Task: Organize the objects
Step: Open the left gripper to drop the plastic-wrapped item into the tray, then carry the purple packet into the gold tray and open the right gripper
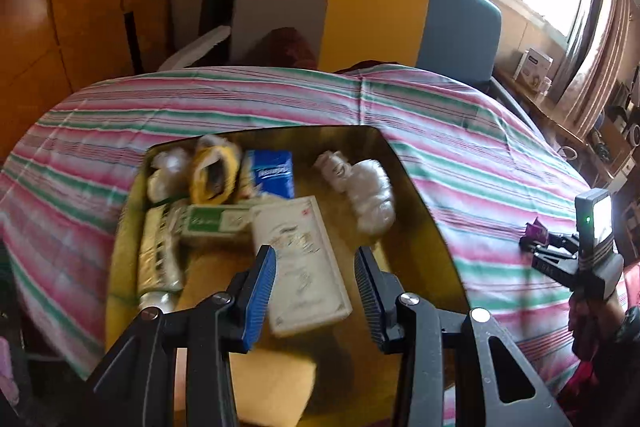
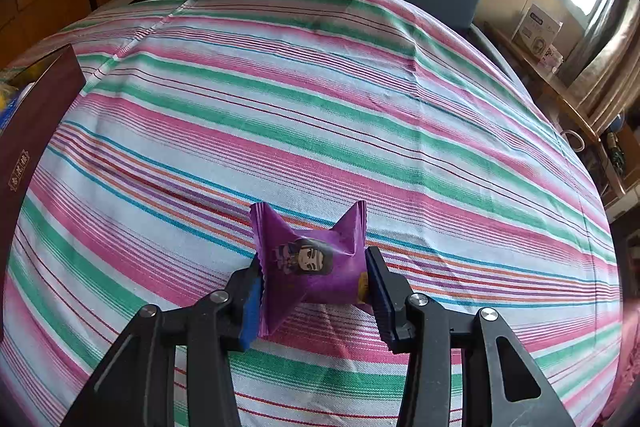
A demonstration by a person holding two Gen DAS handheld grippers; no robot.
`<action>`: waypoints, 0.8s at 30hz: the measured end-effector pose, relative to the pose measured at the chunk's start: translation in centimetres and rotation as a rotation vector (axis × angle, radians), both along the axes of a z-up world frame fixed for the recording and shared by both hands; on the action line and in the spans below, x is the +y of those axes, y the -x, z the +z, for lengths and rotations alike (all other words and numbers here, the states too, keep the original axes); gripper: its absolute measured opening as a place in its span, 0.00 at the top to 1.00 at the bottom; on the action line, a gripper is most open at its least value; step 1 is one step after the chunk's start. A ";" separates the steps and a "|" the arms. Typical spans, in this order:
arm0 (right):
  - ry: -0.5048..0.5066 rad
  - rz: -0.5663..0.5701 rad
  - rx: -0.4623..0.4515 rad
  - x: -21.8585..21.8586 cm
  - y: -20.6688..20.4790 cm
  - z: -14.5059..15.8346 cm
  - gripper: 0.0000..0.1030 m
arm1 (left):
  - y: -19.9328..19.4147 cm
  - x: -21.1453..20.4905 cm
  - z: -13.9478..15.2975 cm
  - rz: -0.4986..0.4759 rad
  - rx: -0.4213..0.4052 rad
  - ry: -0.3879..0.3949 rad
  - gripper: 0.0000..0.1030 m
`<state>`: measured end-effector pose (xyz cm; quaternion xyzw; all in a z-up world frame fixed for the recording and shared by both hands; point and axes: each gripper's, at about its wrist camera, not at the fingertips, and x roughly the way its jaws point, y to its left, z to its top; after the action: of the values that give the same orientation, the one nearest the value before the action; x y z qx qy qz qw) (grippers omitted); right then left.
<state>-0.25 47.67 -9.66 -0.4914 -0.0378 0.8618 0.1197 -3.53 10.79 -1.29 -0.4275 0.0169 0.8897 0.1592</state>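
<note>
A gold-lined box sits on the striped cloth. Inside it lie a white carton, a green-and-white carton, a blue tissue pack, a yellow-and-white roll, a tube and a white plastic bundle. My left gripper hovers over the white carton, open, with nothing pinched. My right gripper is shut on a purple snack packet just above the cloth. In the left wrist view it appears at the far right.
The box's dark red outer wall stands at the left edge of the right wrist view. A yellow sponge-like block lies under my left gripper. Grey, yellow and blue cushions back the table. A cluttered shelf runs along the right.
</note>
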 end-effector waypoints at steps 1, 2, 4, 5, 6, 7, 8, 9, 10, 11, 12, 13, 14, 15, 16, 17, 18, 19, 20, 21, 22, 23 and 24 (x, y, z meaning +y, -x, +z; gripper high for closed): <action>-0.007 0.000 0.001 -0.1 0.0 0.0 0.56 | -0.3 -0.3 0.0 0.003 0.002 0.004 0.60; -0.014 0.001 0.002 -0.2 0.0 0.0 0.56 | -0.5 -0.6 -0.1 0.006 0.001 0.006 0.60; -0.023 0.001 0.005 -0.3 0.0 0.0 0.56 | -0.9 -1.2 -0.3 0.017 -0.006 0.004 0.60; -0.026 0.001 0.007 -0.3 -0.1 0.0 0.56 | -1.1 -1.5 -0.4 0.021 -0.009 0.004 0.60; -0.028 0.000 0.008 -0.3 -0.1 0.0 0.56 | -1.2 -1.7 -0.6 0.025 -0.012 0.003 0.60; -0.030 -0.001 0.009 -0.3 -0.1 -0.1 0.56 | -1.2 -2.0 -0.7 0.030 -0.016 -0.001 0.60; -0.032 -0.001 0.011 -0.3 -0.1 -0.1 0.56 | -1.3 -2.3 -0.8 0.035 -0.021 -0.006 0.60; -0.033 -0.002 0.013 -0.4 -0.1 -0.1 0.56 | -1.3 -2.6 -0.9 0.041 -0.024 -0.010 0.60; -0.033 -0.003 0.016 -0.4 -0.2 -0.1 0.56 | -1.3 -2.7 -0.9 0.044 -0.025 -0.013 0.60; -0.033 -0.005 0.018 -0.4 -0.2 -0.1 0.56 | -1.3 -2.9 -1.0 0.046 -0.027 -0.015 0.60; -0.033 -0.005 0.021 -0.4 -0.2 -0.2 0.56 | -1.4 -3.2 -1.0 0.050 -0.027 -0.020 0.60; -0.033 -0.009 0.024 -0.4 -0.3 -0.2 0.56 | -1.4 -3.4 -1.0 0.053 -0.024 -0.023 0.60; -0.034 -0.012 0.026 -0.4 -0.4 -0.2 0.56 | -1.4 -3.6 -1.0 0.055 -0.022 -0.022 0.60; -0.035 -0.015 0.028 -0.5 -0.4 -0.3 0.56 | -1.4 -3.8 -1.0 0.057 -0.020 -0.021 0.60; -0.037 -0.018 0.029 -0.5 -0.4 -0.3 0.56 | -1.4 -3.9 -1.0 0.058 -0.021 -0.023 0.60; -0.039 -0.024 0.030 -0.6 -0.4 -0.3 0.56 | -1.4 -4.1 -1.0 0.059 -0.022 -0.028 0.60; -0.040 -0.032 0.029 -0.7 -0.4 -0.2 0.56 | -1.4 -4.4 -1.0 0.062 -0.022 -0.031 0.60; -0.040 -0.048 0.025 -0.8 -0.4 -0.1 0.56 | -1.4 -4.6 -1.0 0.064 -0.022 -0.034 0.60; -0.041 -0.059 0.021 -0.9 -0.3 -0.1 0.56 | -1.4 -4.8 -1.0 0.066 -0.023 -0.038 0.60; -0.038 -0.071 0.016 -1.0 -0.3 0.1 0.56 | -1.5 -5.0 -1.0 0.068 -0.024 -0.041 0.60; -0.019 -0.079 0.014 -1.2 -0.3 0.3 0.56 | -1.5 -5.3 -1.1 0.072 -0.025 -0.043 0.60; 0.015 -0.075 0.019 -1.6 -0.4 0.7 0.56 | -1.5 -5.5 -1.1 0.075 -0.026 -0.046 0.60; 0.041 -0.064 0.027 -2.2 -0.4 1.1 0.56 | -1.5 -5.7 -1.2 0.079 -0.029 -0.049 0.60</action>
<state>0.19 45.51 -8.54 -0.4830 -0.0027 0.8647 0.1377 -2.04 5.10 -2.52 -0.4366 -0.0243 0.8892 0.1345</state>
